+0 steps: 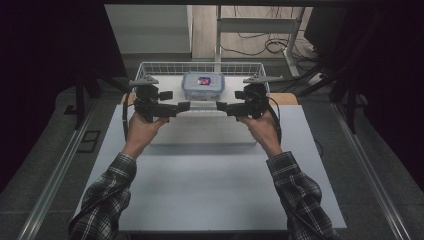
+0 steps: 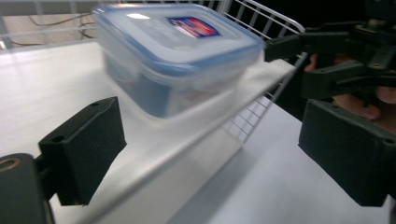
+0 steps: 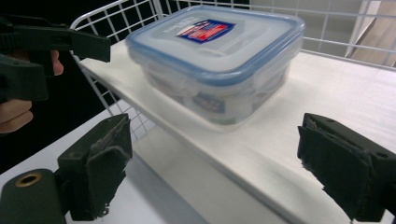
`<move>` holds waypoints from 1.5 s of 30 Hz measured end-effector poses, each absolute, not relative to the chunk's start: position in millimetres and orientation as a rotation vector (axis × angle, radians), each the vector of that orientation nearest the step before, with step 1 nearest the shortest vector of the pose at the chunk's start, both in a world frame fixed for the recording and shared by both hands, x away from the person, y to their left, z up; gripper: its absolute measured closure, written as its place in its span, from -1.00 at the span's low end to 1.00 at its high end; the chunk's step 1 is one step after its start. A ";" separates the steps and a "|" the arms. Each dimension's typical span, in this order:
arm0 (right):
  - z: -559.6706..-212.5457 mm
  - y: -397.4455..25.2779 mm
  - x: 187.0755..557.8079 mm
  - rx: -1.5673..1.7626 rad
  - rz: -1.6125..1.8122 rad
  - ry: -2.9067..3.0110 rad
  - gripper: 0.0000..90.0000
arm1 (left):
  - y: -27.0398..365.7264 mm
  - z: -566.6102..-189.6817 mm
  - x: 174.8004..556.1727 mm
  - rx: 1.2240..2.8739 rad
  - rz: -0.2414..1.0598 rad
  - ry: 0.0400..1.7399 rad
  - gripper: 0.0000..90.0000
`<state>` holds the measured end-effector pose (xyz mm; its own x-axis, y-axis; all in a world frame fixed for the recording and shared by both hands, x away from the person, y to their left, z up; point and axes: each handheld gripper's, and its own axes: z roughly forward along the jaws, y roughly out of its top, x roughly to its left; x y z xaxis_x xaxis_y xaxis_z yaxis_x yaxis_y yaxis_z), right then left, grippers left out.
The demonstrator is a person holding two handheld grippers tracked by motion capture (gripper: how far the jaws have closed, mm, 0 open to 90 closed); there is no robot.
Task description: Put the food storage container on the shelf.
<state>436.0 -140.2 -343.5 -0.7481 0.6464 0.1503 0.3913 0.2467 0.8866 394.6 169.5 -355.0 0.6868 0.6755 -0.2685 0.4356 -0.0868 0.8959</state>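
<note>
- Both grippers are standing released: the left gripper [image 1: 184,106] and the right gripper [image 1: 221,106] are facing each other in front of the container [image 1: 203,85], jaws apart and holding nothing.
- The container is sitting on the white board [image 3: 327,93] inside the wire basket [image 1: 150,66], close to the near edge of that board (its exact clearance from the edge cannot be judged).
- Risk, one-sided contact: if one gripper is arriving before the other, the container is likely to be sliding across the smooth board or rotating rather than being clamped.
- Risk, fouling: the jaws are working near the basket's front wire rim, so a low approach is likely to be catching on the wire.
- Risk, slip: the walls are looking smooth and rounded at the corners, so a grip set high under the lid [image 2: 177,28] may be sliding off.
- Appearance: the container is a square, clear plastic box with a blue-rimmed snap lid bearing a red-and-blue label [image 3: 204,31]; contents are showing indistinctly through the wall.
</note>
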 end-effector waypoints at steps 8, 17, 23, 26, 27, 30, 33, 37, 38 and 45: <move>-348.7 -138.0 416.4 0.899 1.512 2.295 -0.82 | 157.5 -363.1 371.6 1.818 0.314 0.852 -0.95; -358.1 -136.2 400.3 0.844 1.523 2.314 -0.86 | 153.3 -378.4 349.7 1.851 0.369 0.812 -0.95; -366.1 -136.4 387.7 0.807 1.515 2.326 -0.90 | 150.4 -393.3 334.9 1.883 0.417 0.798 -0.96; -370.7 -135.8 380.7 0.786 1.502 2.334 -0.92 | 149.5 -401.7 329.0 1.881 0.414 0.787 -0.97; -372.2 -135.7 378.4 0.778 1.497 2.338 -0.92 | 149.0 -405.2 326.8 1.871 0.404 0.786 -0.97; -378.5 -134.4 372.3 0.763 1.487 2.343 -0.95 | 148.2 -412.0 322.2 1.857 0.394 0.782 -0.97; -384.9 -133.7 368.2 0.766 1.479 2.338 -0.99 | 146.8 -419.6 318.0 1.853 0.390 0.768 -0.96; -393.8 -134.0 364.3 0.771 1.482 2.340 -1.00 | 144.3 -434.0 315.2 1.889 0.384 0.753 -0.96; -397.5 -133.9 363.6 0.774 1.484 2.339 -1.00 | 143.4 -436.3 315.8 1.907 0.378 0.753 -0.96; -413.1 -133.8 360.0 0.781 1.448 2.344 -1.00 | 140.2 -448.3 310.3 1.911 0.377 0.753 -0.95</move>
